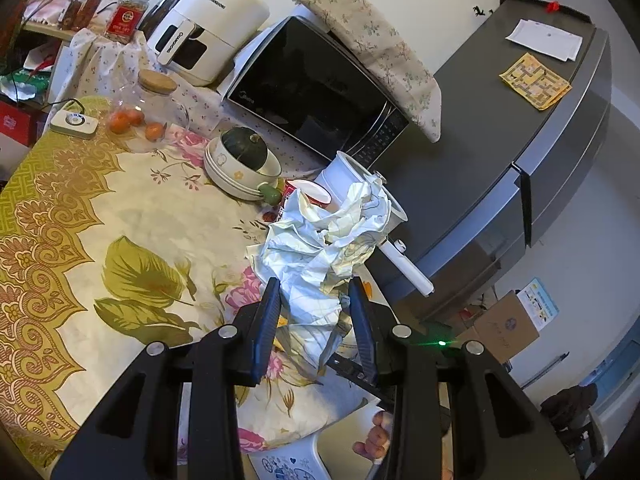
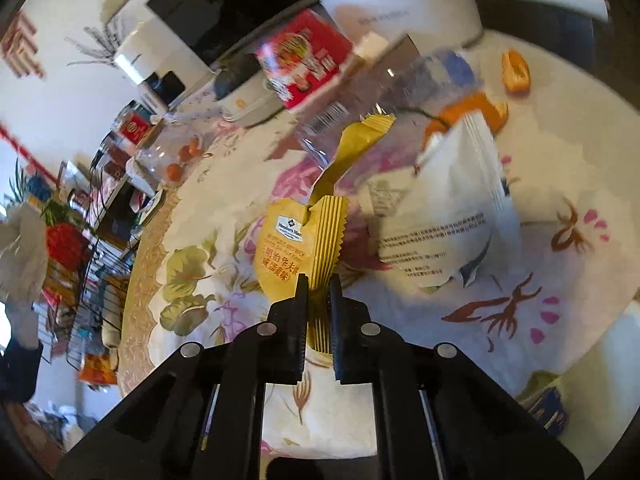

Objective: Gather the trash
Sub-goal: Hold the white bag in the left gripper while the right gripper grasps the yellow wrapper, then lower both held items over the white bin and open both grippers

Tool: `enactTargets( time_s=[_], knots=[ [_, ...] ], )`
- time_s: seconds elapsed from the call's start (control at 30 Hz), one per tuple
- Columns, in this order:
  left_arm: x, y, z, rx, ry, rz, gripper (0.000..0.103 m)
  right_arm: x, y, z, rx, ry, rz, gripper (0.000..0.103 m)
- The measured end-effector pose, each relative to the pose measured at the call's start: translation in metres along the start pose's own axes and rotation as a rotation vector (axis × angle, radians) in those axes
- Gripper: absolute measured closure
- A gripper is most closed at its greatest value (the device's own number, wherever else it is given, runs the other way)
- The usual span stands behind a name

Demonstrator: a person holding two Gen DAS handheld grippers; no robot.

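Fingers [image 1: 362, 312] of our left gripper [image 1: 314, 292] clamp crumpled paper [image 1: 324, 248] beside the fridge [image 1: 500, 184]; our right gripper [image 2: 319, 284] pinches a yellow wrapper [image 2: 296, 240].

We count two grippers, the left gripper [image 1: 314, 288] and the right gripper [image 2: 319, 282], each with two fingers. On the tabletop [image 1: 132, 216] we see one crumpled paper wad [image 1: 328, 248], one yellow snack wrapper [image 2: 308, 236] and one white packet [image 2: 460, 200]. We make out two pieces of orange peel [image 2: 516, 70], though blur could hide more. One red paper cup [image 1: 308, 194] stands by one white pot [image 1: 352, 178]. We count three small oranges [image 1: 132, 120], one glass jar [image 1: 160, 100] with a wooden lid, one stack of bowls [image 1: 236, 172] carrying one green squash [image 1: 244, 146], one microwave [image 1: 316, 88], one air fryer [image 1: 212, 24] and one refrigerator [image 1: 500, 152].
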State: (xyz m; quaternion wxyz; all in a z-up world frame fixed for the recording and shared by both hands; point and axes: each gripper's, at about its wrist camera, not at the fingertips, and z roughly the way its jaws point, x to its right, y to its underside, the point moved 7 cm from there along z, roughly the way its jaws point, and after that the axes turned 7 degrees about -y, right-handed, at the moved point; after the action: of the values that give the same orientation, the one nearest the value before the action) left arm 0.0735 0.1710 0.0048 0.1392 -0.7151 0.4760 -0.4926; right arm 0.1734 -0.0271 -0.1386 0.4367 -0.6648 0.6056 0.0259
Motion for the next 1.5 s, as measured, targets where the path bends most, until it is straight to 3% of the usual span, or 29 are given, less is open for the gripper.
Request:
enactTargets(
  time_s=[0.5,0.67,0.77,0.87,1.13,1.17,1.23,1.3,1.37,1.4,1.43,1.5],
  knots=[
    [0.002,0.002,0.003,0.006,-0.002,0.000,0.068,-0.035,-0.012,-0.095,0.189,0.084,-0.247,0.094],
    [0.003,0.005,0.006,0.000,-0.004,0.002,0.068,-0.030,0.001,-0.136,0.248,0.161,-0.316,0.094],
    [0.004,0.009,0.010,-0.007,-0.010,0.003,0.068,-0.016,0.017,-0.162,0.280,0.258,-0.371,0.094],
    [0.005,0.013,0.015,-0.021,-0.006,-0.002,0.068,-0.003,0.034,-0.181,0.284,0.339,-0.409,0.094],
    [0.018,0.026,0.025,-0.043,-0.004,0.034,0.068,0.030,0.077,-0.196,0.224,0.456,-0.409,0.089],
    [0.020,0.028,0.026,-0.045,-0.004,0.041,0.068,0.035,0.081,-0.196,0.216,0.462,-0.397,0.087],
    [0.024,0.032,0.028,-0.047,-0.008,0.059,0.068,0.040,0.086,-0.197,0.216,0.471,-0.379,0.065],
    [0.026,0.036,0.030,-0.050,-0.013,0.073,0.068,0.045,0.086,-0.203,0.247,0.497,-0.359,0.052],
    [0.029,0.041,0.034,-0.065,-0.016,0.079,0.068,0.049,0.081,-0.215,0.306,0.531,-0.336,0.030],
    [0.031,0.044,0.035,-0.072,-0.015,0.079,0.068,0.051,0.079,-0.220,0.334,0.547,-0.323,0.012],
    [0.034,0.047,0.037,-0.083,-0.011,0.080,0.068,0.054,0.077,-0.229,0.380,0.568,-0.302,0.007],
    [0.042,0.054,0.040,-0.098,-0.001,0.092,0.068,0.063,0.073,-0.238,0.408,0.604,-0.271,0.007]
  ],
)
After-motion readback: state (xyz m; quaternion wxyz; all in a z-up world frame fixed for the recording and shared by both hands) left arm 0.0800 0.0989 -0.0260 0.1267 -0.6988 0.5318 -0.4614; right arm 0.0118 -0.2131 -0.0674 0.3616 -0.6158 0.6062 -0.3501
